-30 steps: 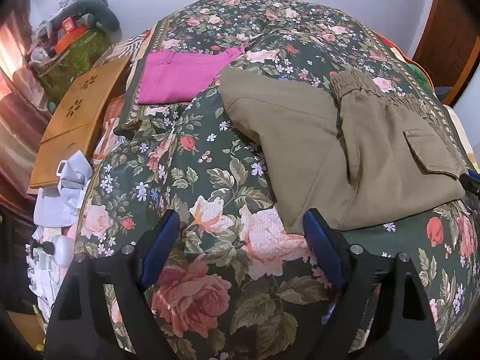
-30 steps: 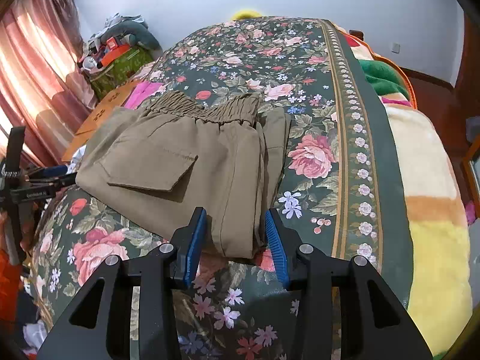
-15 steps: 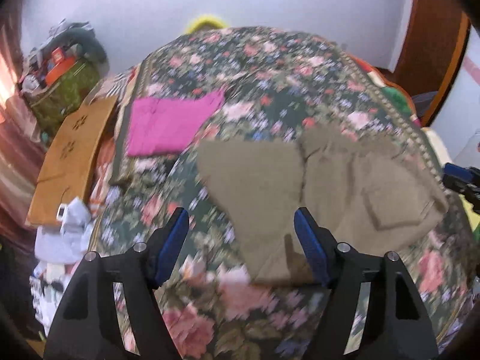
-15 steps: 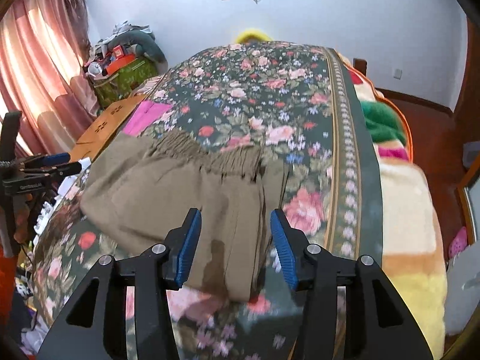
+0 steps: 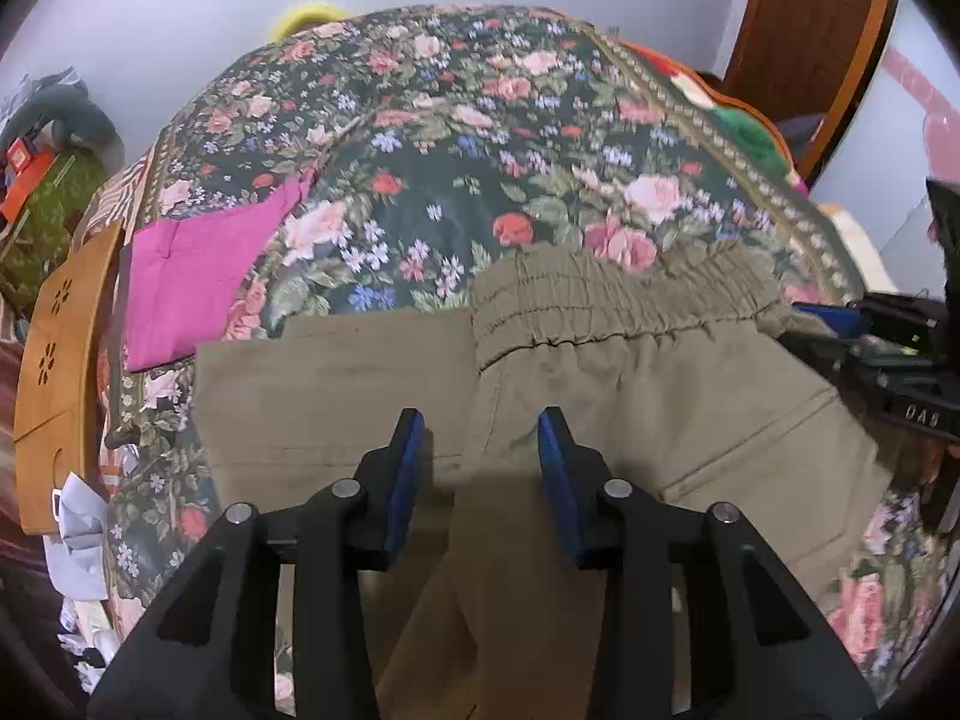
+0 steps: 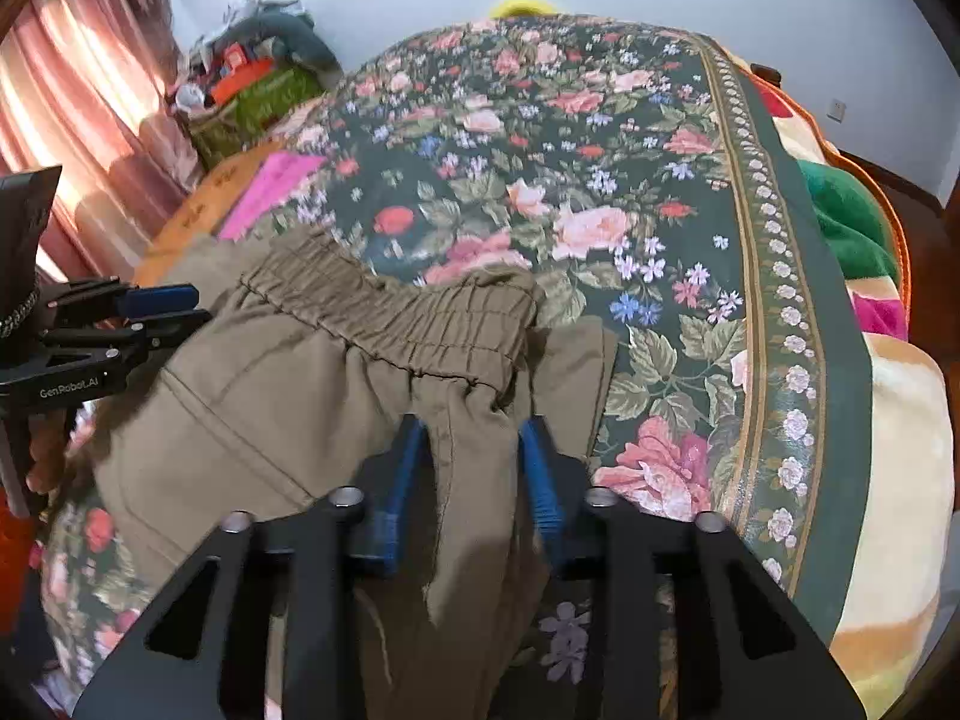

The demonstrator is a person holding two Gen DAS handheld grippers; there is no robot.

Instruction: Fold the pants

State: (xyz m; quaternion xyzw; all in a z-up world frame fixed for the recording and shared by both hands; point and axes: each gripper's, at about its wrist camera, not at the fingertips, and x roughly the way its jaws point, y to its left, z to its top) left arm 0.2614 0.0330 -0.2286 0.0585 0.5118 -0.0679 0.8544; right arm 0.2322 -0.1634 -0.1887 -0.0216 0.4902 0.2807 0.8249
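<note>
1. Both of your tools have come forward over the pants (image 5: 660, 396) since one second ago; before, they stood short of the near hem, and the cloth now fills the lower half of both views.
2. Your pants are olive, folded, and lie flat on the bed (image 5: 480, 138), with the elastic waistband (image 6: 414, 318) on the far side.
3. Your left tool (image 5: 480, 456) is closing; a ridge of the cloth stands between its blue pads (image 5: 405, 468), but the pads do not press it yet.
4. Your right tool (image 6: 474, 468) is closing too, with a fold of the cloth between its pads (image 6: 399, 480); whether they already pinch it, I cannot tell.
5. Each tool shows at the edge of the other's view, at the opposite side of the pants.
6. A pink folded cloth (image 5: 192, 276) lies on the bed, to the left of the pants and apart from them.
7. A wooden board (image 5: 60, 372) leans beside the bed on the left.
</note>
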